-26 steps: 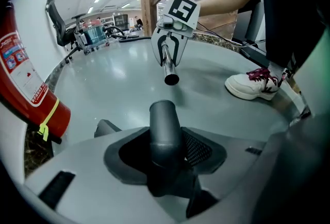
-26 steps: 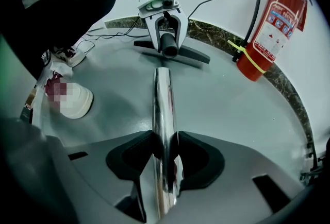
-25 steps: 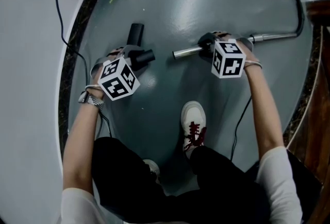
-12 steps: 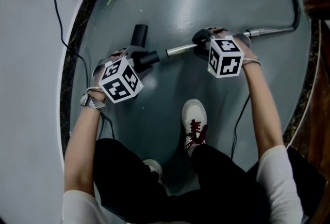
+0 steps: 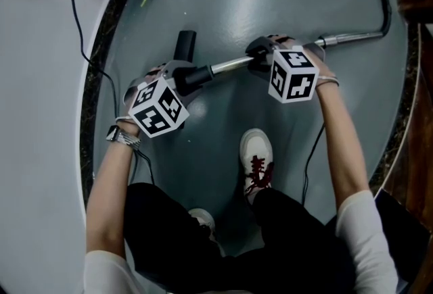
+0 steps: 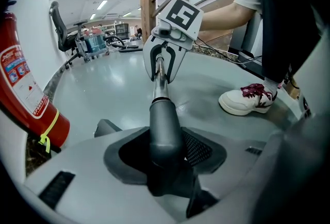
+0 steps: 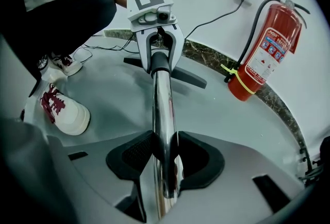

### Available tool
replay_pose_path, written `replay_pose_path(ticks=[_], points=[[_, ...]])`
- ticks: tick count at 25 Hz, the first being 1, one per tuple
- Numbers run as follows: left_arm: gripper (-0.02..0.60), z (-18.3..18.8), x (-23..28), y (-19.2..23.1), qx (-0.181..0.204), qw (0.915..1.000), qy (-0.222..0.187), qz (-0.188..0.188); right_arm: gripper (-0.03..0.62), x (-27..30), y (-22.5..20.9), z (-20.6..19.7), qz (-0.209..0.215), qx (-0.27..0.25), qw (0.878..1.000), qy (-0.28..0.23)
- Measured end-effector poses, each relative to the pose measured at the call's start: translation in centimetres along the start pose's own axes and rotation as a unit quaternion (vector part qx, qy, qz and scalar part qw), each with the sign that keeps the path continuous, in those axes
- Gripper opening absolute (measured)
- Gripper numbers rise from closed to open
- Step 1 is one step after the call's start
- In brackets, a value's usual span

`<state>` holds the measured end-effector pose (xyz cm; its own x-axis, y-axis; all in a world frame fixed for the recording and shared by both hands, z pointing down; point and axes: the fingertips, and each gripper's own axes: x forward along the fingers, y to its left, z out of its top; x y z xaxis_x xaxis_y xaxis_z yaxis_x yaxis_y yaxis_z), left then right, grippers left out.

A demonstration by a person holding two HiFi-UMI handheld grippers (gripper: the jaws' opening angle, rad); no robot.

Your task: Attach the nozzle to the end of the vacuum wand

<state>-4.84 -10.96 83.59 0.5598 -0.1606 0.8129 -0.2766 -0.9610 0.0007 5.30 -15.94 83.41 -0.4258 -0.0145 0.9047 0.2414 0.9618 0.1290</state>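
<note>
As we look down in the head view, our left tool (image 5: 181,76) pinches the dark neck of the nozzle (image 5: 185,42), and our right tool (image 5: 260,59) pinches the metal wand (image 5: 230,66). The wand's free end meets the nozzle's neck between the two tools. In the left gripper view, the pads clamp the neck, and the wand runs straight ahead from it to the right tool, with a shoe (image 6: 242,102) to that tool's right. In the right gripper view, the pads squeeze the wand, and a fire extinguisher (image 7: 263,48) stands well right of the left tool ahead.
</note>
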Motion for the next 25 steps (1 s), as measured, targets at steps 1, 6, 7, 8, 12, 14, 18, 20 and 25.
replay_pose_path(ticks=[1,6,7,8,12,14,18,20,25], points=[[0.190,0.0,-0.1,0.0,-0.002,1.0000,-0.002,0.001,0.167,0.0,-0.1,0.1,-0.002,0.001,1.000,-0.001],[0.190,0.0,-0.3,0.2,-0.006,0.9999,-0.008,0.007,0.167,-0.1,-0.1,0.7,-0.003,0.001,1.000,-0.006],[0.190,0.0,-0.3,0.2,-0.007,0.9999,-0.009,0.006,0.167,-0.1,-0.1,0.8,-0.003,0.001,1.000,-0.007],[0.190,0.0,-0.3,0.1,-0.006,0.9999,-0.010,0.004,0.167,0.0,-0.1,0.9,-0.004,0.002,1.000,-0.008],[0.190,-0.2,-0.4,0.0,-0.004,0.9999,-0.009,0.003,0.167,0.1,0.0,1.2,-0.003,0.001,1.000,-0.007],[0.190,-0.3,-0.4,-0.1,-0.004,0.9999,-0.010,0.004,0.166,0.0,0.0,1.2,-0.004,0.001,1.000,-0.007],[0.190,-0.1,-0.5,-0.3,0.002,1.0000,-0.007,0.001,0.167,0.0,0.2,1.2,-0.004,0.004,1.000,-0.006],[0.190,0.0,-0.7,-0.3,0.000,1.0000,-0.006,0.002,0.167,0.0,0.2,1.3,-0.003,0.000,1.000,-0.004],[0.189,0.2,-0.9,-0.3,0.004,0.9999,-0.001,0.011,0.166,-0.2,0.3,1.5,-0.006,-0.004,1.000,-0.004]])
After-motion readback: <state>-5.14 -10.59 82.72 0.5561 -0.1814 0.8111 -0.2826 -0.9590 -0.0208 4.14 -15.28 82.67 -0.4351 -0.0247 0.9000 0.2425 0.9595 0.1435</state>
